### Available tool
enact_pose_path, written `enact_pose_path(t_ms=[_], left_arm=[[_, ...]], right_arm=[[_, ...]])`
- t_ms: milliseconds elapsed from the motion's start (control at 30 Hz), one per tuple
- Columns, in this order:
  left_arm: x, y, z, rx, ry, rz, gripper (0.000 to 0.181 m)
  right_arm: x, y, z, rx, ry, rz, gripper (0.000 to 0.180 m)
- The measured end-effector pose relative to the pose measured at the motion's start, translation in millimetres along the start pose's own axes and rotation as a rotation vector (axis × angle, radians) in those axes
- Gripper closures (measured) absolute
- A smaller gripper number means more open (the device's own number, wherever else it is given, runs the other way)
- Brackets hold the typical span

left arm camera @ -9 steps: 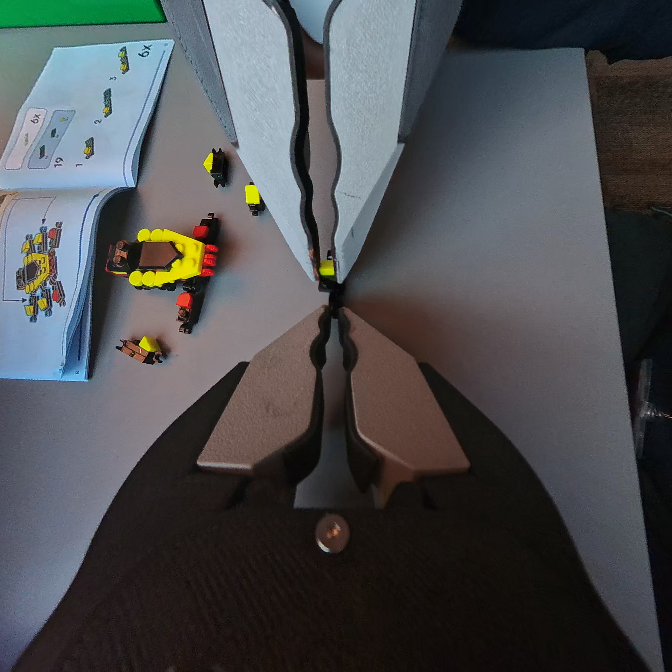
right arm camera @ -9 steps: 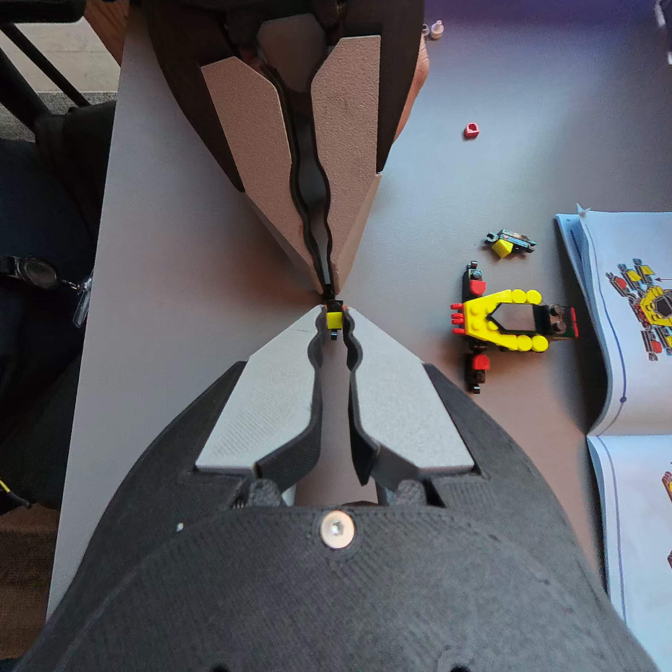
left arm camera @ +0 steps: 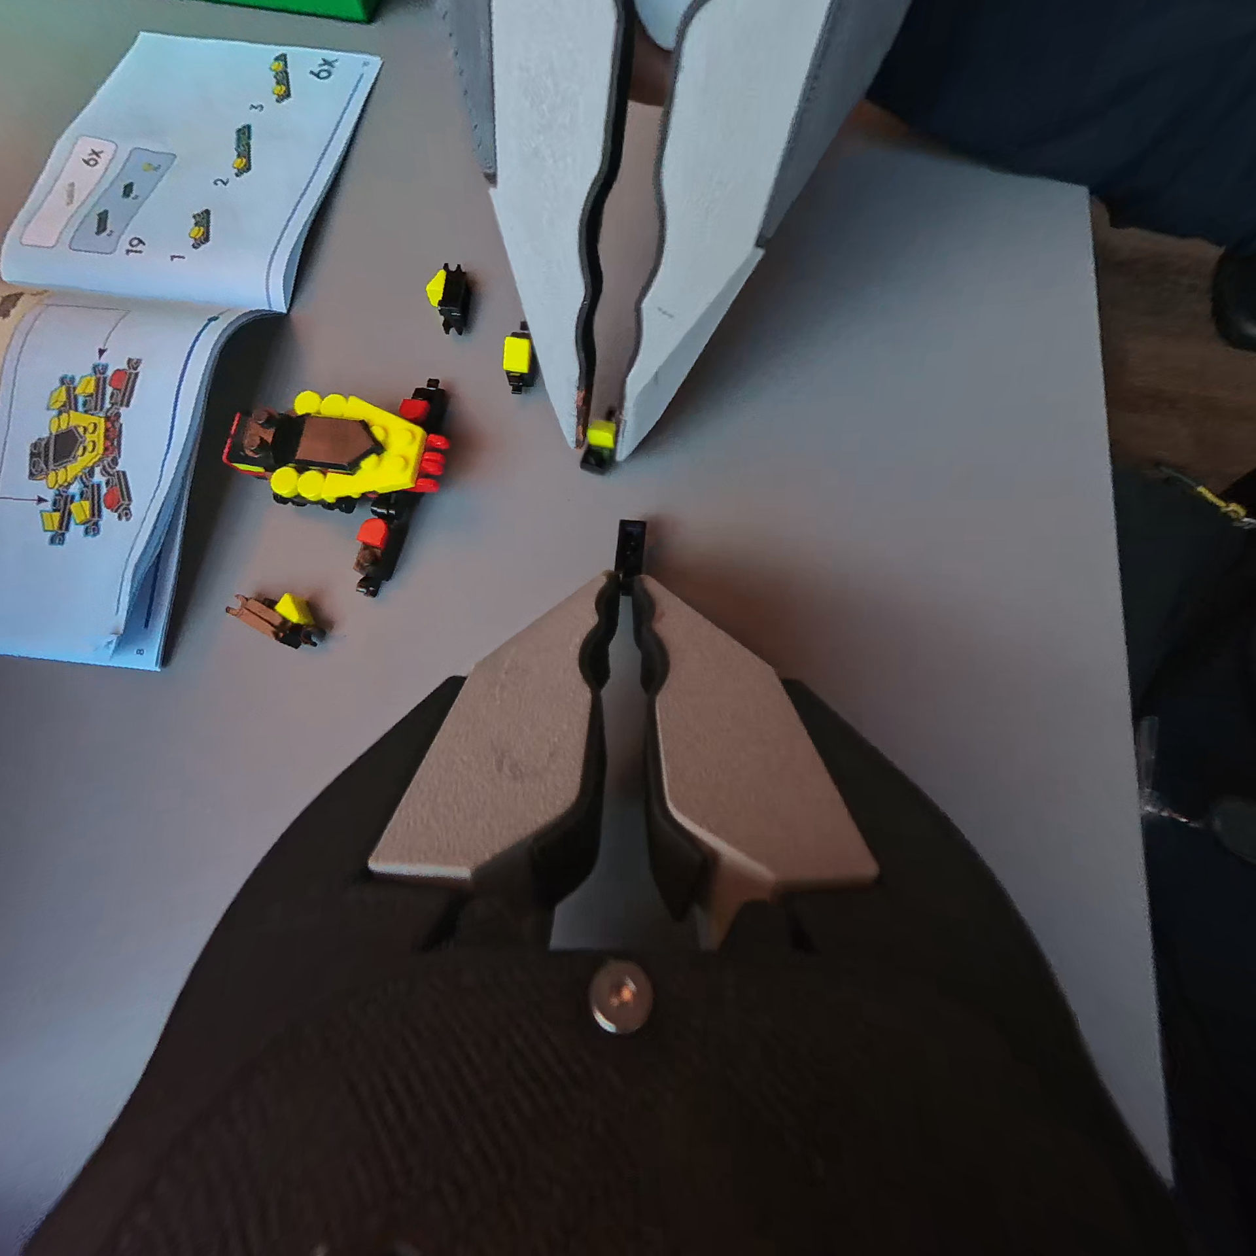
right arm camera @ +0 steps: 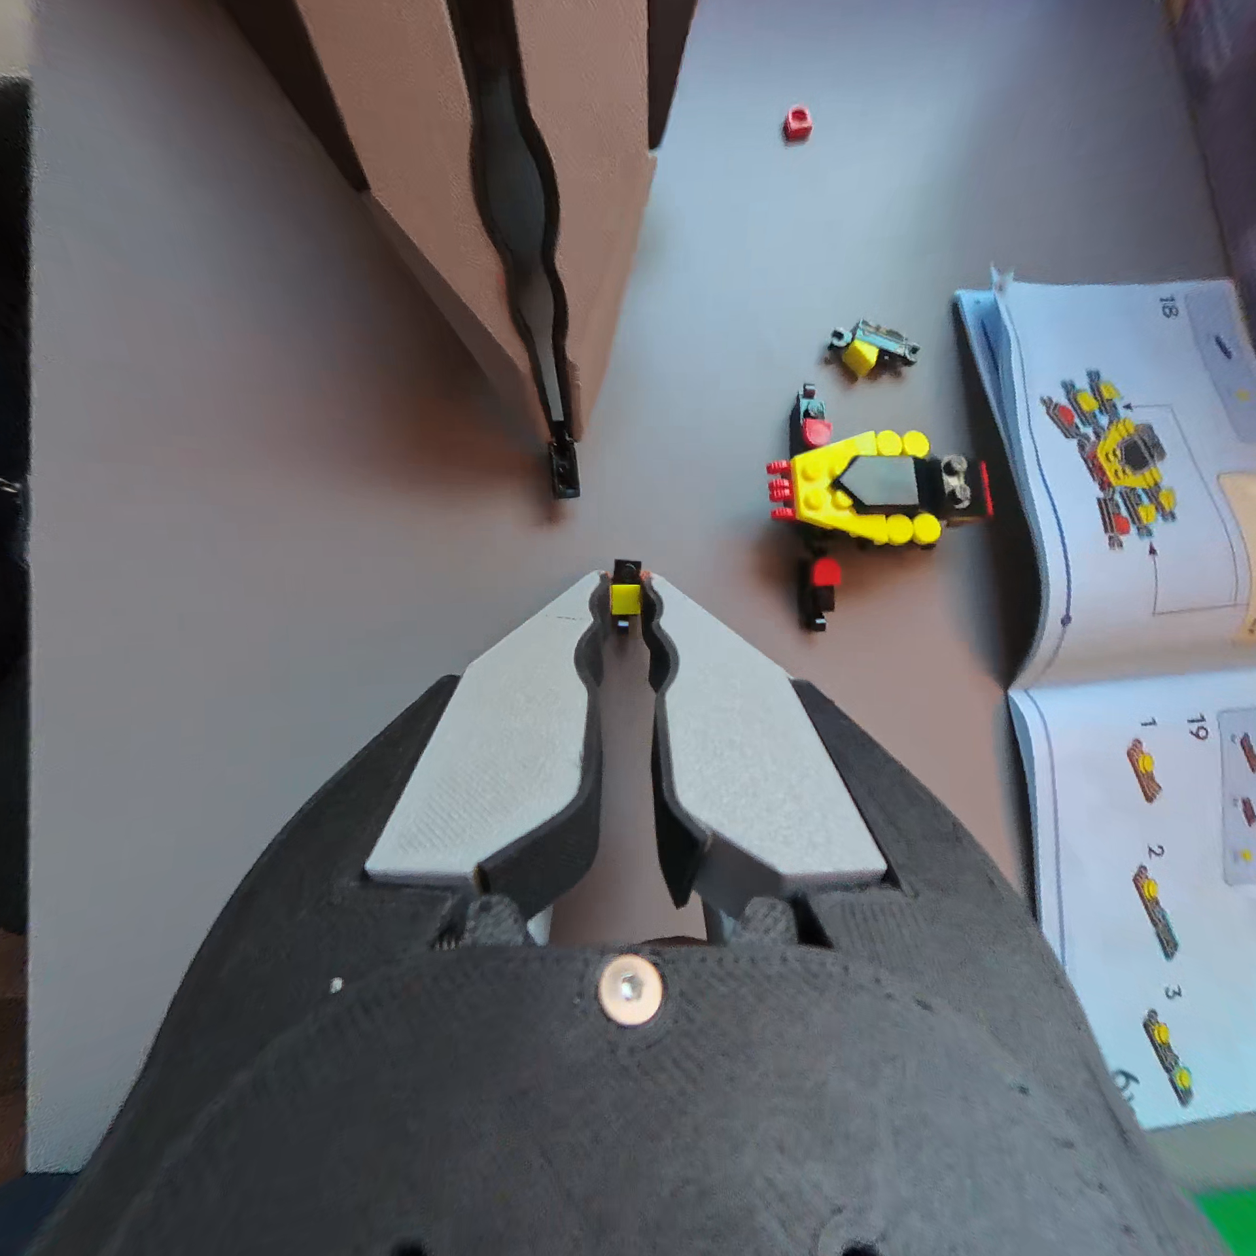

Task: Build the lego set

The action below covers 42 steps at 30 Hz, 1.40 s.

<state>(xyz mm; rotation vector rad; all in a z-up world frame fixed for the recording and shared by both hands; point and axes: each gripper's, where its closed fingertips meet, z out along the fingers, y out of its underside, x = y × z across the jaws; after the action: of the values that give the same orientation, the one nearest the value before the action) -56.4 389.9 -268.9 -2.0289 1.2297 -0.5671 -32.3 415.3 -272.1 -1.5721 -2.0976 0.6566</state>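
My left gripper point(left arm camera: 626, 578) is shut on a small black piece point(left arm camera: 630, 547) that sticks out past its tips; it also shows in the right wrist view point(right arm camera: 564, 469). My right gripper point(right arm camera: 625, 578) is shut on a small yellow-and-black leg piece point(right arm camera: 625, 597), seen from the left wrist view point(left arm camera: 601, 438). The two grippers face each other tip to tip with a gap between the pieces. The yellow, black and red model point(left arm camera: 340, 448) lies on the grey table point(left arm camera: 849, 544), left of the grippers; it also shows in the right wrist view point(right arm camera: 877, 489).
An open instruction booklet point(left arm camera: 136, 340) lies at the left, shown at the right in the right wrist view point(right arm camera: 1142, 612). Loose yellow-black leg pieces point(left arm camera: 448, 295) point(left arm camera: 518, 360) point(left arm camera: 278, 615) lie around the model. A red piece point(right arm camera: 796, 124) lies farther off. The table edge point(left arm camera: 1114, 612) is at the right. The left gripper's tips are roughly 5 cm from the right gripper's.
The two grippers have pulled apart. Before, their tips and pieces met; now the black piece stays in the left gripper and the yellow-black piece in the right, with a gap between.
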Motion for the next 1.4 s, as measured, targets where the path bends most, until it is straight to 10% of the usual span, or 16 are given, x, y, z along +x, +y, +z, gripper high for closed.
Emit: enact_pose_path(t_ms=[33,1400], left_arm=[[-0.9,-0.4,-0.8,0.006,0.008,-0.027,0.181],[0.8,-23.9,-20.3,0.212,0.275,-0.37,0.181]], right_arm=[[-0.1,-2.2,-0.4,0.009,0.001,0.0,0.171],[-15.3,-50.9,-12.0,0.203,0.163,-0.314,0.178]])
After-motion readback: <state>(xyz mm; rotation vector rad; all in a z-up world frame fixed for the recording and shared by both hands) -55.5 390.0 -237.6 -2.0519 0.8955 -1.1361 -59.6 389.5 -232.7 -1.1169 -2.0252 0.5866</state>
